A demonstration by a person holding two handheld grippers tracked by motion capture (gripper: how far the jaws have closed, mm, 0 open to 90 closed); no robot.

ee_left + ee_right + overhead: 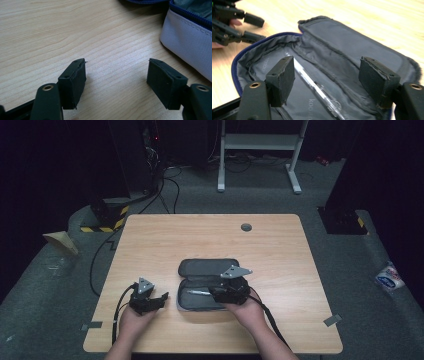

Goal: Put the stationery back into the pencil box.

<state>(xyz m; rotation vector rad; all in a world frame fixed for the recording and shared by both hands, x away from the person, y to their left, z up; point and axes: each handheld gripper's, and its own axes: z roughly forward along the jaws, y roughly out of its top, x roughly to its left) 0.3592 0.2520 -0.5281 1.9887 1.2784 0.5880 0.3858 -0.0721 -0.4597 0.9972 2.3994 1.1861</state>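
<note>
Wooden table: bare around work area. Pencil case lies unzipped mid-table, lid flopped flat. Left gripper jaws apart, nothing btwn, just beside case wall. Right gripper jaws wide, nothing held, hovering over clear pen inside.

Risk, judged: pen slick and thin, may roll or skid from pads; jaw could snag lining; unpinned case may drag.
</note>
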